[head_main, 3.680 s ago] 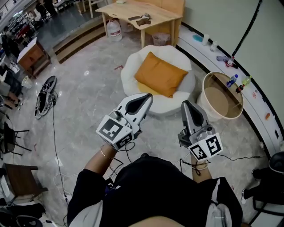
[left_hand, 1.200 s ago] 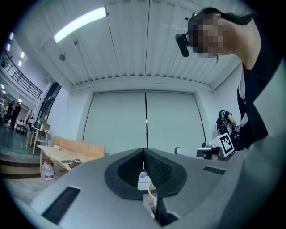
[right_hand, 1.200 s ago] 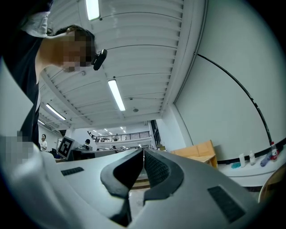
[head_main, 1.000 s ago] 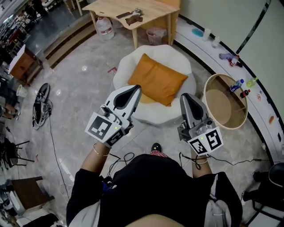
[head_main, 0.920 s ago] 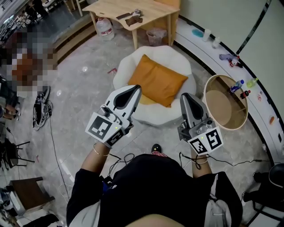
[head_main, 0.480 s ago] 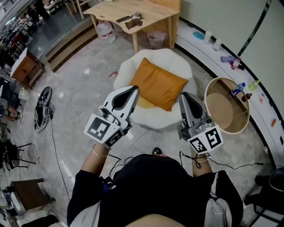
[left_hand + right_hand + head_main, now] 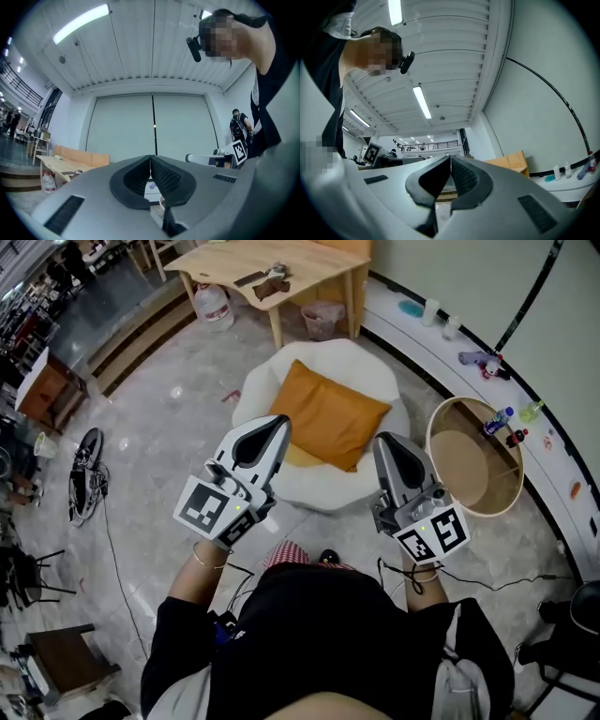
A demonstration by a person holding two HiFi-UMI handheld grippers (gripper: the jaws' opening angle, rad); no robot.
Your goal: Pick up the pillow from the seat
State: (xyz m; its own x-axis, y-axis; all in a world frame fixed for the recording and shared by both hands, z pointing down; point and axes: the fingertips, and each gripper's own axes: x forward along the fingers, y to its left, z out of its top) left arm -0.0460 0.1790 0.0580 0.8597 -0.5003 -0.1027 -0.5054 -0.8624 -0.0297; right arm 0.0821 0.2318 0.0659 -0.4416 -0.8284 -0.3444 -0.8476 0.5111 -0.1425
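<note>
The seat [image 7: 354, 360] has the pillow [image 7: 328, 415] lying across its middle. The left gripper [image 7: 277, 421] and right gripper [image 7: 382, 440] hover at the seat's near edge, jaws closed, empty. Likely the approach step: next, open jaws and reach the pillow.

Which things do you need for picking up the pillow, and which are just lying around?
For the job: orange pillow, white seat under it, left gripper and right gripper, both shut and holding nothing.

Just lying about: wooden table, water jug, round basket, bottles on the ledge.
</note>
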